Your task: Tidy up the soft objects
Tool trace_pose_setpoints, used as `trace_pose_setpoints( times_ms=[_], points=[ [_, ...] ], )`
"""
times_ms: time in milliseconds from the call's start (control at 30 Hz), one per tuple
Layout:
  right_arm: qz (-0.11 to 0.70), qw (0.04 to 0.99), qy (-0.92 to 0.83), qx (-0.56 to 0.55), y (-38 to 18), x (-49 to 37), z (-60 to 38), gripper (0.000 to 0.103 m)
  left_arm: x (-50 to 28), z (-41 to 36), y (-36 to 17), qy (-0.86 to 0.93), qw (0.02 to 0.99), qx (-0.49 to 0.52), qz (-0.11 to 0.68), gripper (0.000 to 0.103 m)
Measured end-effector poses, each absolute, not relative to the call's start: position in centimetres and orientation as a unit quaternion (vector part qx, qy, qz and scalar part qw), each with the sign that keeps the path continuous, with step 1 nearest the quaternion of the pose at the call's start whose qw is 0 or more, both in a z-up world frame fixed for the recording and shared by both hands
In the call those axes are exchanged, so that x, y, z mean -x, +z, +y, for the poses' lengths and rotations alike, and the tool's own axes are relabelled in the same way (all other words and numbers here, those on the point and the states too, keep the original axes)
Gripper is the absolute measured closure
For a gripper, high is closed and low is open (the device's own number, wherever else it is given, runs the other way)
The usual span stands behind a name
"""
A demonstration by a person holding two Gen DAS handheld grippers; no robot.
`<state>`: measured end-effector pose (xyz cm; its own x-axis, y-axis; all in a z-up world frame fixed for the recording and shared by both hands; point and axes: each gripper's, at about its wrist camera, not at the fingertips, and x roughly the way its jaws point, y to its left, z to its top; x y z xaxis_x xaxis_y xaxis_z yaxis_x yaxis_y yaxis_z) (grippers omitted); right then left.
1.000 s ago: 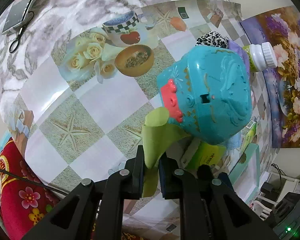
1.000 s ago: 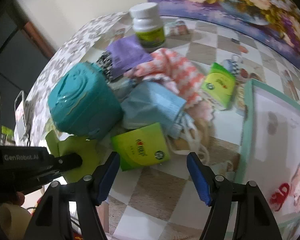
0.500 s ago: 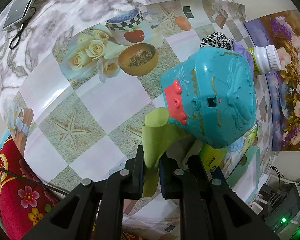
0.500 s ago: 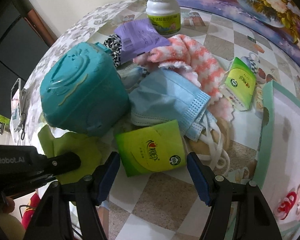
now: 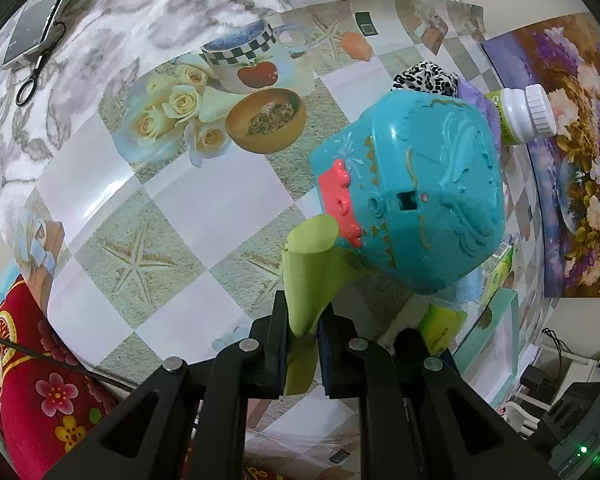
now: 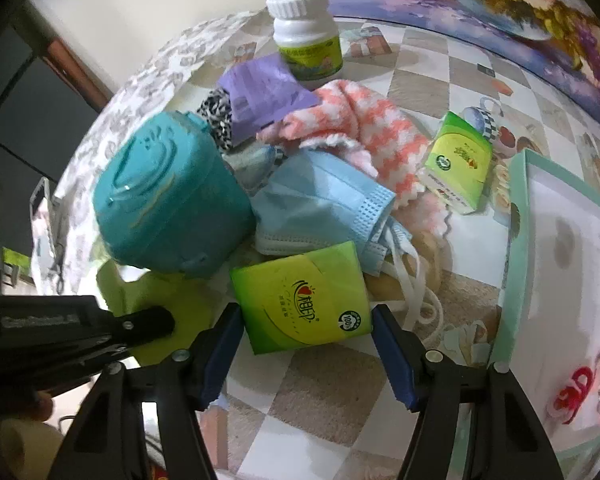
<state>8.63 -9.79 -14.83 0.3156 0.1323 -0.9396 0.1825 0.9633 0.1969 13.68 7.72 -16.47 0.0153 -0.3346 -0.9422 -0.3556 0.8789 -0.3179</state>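
My left claw (image 5: 303,334) is closed tight on a thin yellow-green cloth (image 5: 306,276). The cloth stands up between the two fingers and curls over at its top. Just ahead of this claw, a little to the right, is a teal plastic box (image 5: 416,196) with a pink clasp, and the far part of the cloth goes under it.

My right claw (image 6: 306,346) has been closing a little, but its jaws are still apart. A green tissue pack (image 6: 304,300) lies on the checkered tablecloth (image 6: 320,396) between the blue fingers (image 6: 220,354); I cannot tell if the left pad touches its edge, and the right pad stays a bit apart from it. Straight ahead of this claw, a blue face mask (image 6: 320,204) lies partly on the pack's far edge. Farther ahead is a pink and white fluffy cloth (image 6: 364,128), then a purple cloth (image 6: 260,92) and a white bottle (image 6: 306,36). A second green tissue pack (image 6: 458,160) lies ahead to the right. A mint-rimmed tray (image 6: 518,248) is at the right side.
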Motion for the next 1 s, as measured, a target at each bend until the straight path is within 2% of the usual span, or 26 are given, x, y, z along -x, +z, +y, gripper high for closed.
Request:
trace_pose_setpoints(
  times_ms=[600, 1000],
  points=[
    [0.558, 0.810, -0.059, -0.171, -10.9, -5.9, -13.5, 0.035, -13.3, 6.8, -13.2, -0.056, 0.680, 0.269, 0.680, 0.090],
    [0.518, 0.826, -0.091, -0.202, -7.7, -4.4, -16.7, 0.035, -12.0, 5.5, -8.8, -0.127, 0.733, 0.248, 0.621, 0.090]
  ],
)
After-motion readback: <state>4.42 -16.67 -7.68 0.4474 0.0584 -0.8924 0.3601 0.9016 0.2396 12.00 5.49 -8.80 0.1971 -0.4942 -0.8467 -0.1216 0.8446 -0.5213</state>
